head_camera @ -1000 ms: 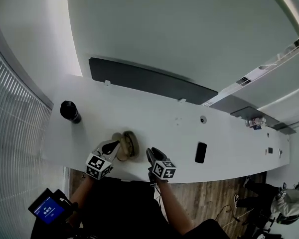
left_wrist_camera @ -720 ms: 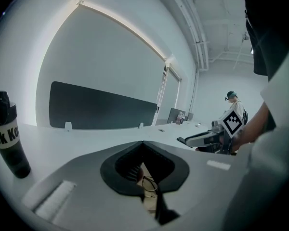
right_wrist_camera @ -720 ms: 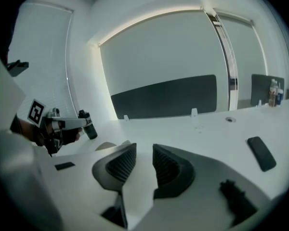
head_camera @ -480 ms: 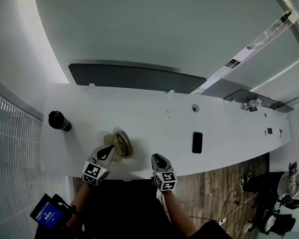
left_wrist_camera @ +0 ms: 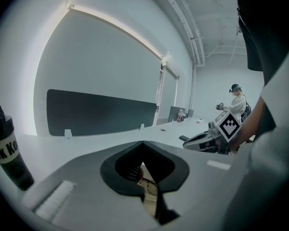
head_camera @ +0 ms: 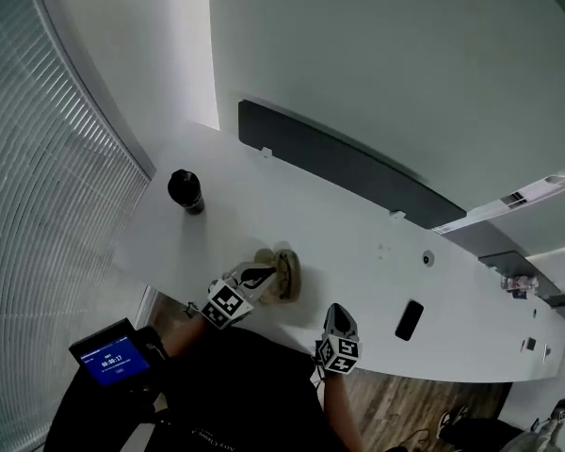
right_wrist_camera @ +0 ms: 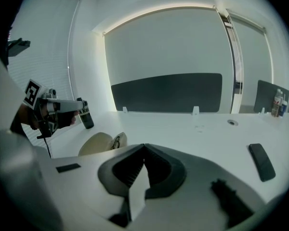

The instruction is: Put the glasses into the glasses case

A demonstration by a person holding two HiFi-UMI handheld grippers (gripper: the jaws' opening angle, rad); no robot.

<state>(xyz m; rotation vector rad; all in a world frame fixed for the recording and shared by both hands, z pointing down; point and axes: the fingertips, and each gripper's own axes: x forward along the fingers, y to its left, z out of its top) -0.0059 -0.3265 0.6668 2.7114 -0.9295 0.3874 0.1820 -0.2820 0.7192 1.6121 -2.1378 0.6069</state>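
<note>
Glasses case point(head_camera: 282, 277) lies open just inside the counter's point(head_camera: 348, 252) near edge, with the glasses point(left_wrist_camera: 150, 184) in it and bare surface beyond. Left claw point(head_camera: 261, 275) slants down, tips together over the case (rim pinch unclear). Right claw point(head_camera: 336, 313) is closed and empty, over the near edge, well right.

Table point(head_camera: 358, 243): white, smooth, matt w/ faint sheen. Glasses case point(head_camera: 287, 273): tan, matt, leather-like. Glasses point(left_wrist_camera: 151, 184): thin dark wire rims, prob. metal. Left gripper point(left_wrist_camera: 143, 143) & right gripper point(right_wrist_camera: 144, 147): grey matt plastic shells; pads point(right_wrist_camera: 130, 170) black, ribbed, rubbery. Bottle point(head_camera: 185, 191): black, slight gloss; plastic or metal, can't tell. Phone point(head_camera: 409, 319): black, glossy. Divider panel point(head_camera: 348, 163): dark, matt, felt-like. Floor point(head_camera: 405, 408): brown wood planks.
</note>
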